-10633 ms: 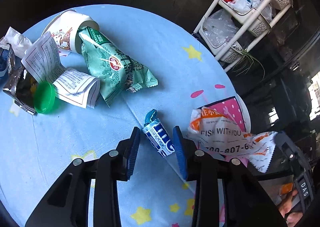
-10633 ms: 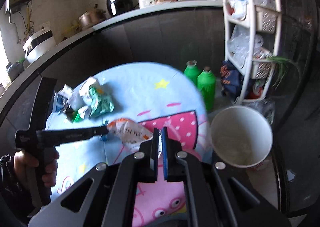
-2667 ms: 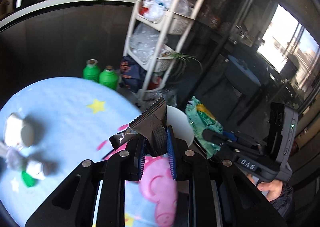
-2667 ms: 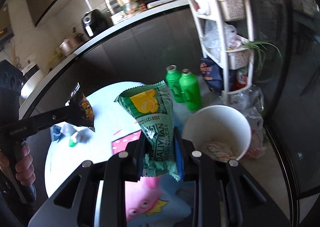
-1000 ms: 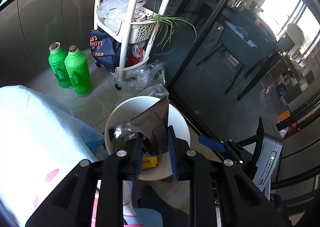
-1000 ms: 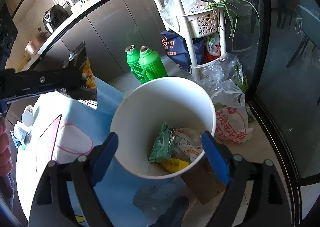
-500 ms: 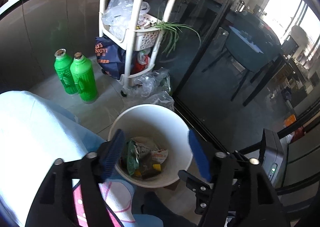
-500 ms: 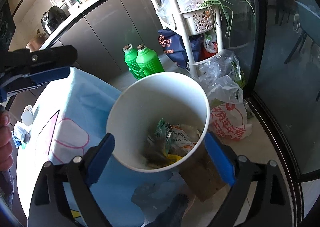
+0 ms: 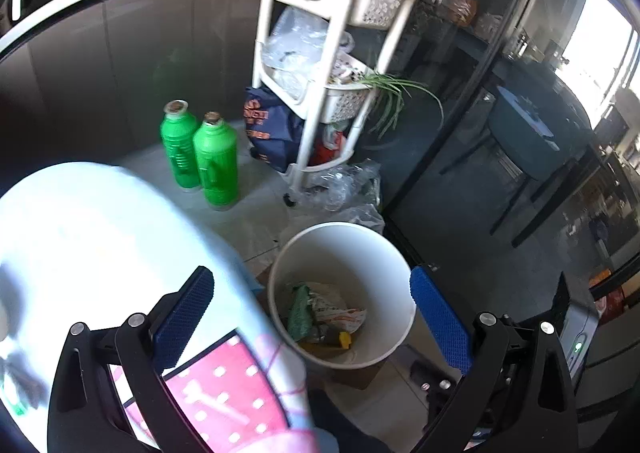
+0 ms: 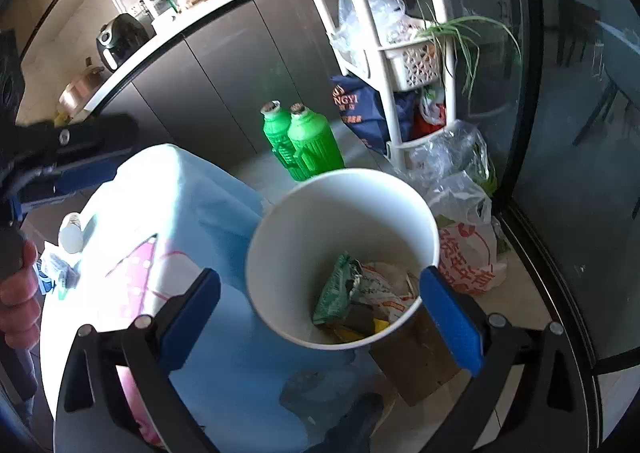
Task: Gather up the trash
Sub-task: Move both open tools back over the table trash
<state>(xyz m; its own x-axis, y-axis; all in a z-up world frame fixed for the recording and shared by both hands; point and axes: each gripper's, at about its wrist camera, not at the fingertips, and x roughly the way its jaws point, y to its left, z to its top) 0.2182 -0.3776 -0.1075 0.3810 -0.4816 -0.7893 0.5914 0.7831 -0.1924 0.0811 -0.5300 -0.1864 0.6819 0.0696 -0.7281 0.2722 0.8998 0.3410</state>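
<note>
Bin [image 10: 280,237] white on floor beside worktop [image 10: 208,213], wrappers [image 10: 360,293] inside, left tongs [image 9: 312,309] and right tongs [image 10: 320,313] both opening, nothing between.

Two green bottles [image 9: 200,157] at my eleven o'clock, upright on floor, touching side by side. White shelf rack [image 9: 320,65] at twelve, baskets stuffed with clear plastic bags; green plant [image 9: 394,91] trailing from middle basket. Dark blue bag [image 9: 268,125] on floor under rack, just beside bottles. Crumpled clear plastic [image 9: 344,185] at rack's foot. Printed shopping bag [image 10: 470,257] at my two o'clock, against glass door [image 10: 560,133]. Counter [image 10: 192,13] far off at ten, black air fryer [image 10: 120,39] on it.
</note>
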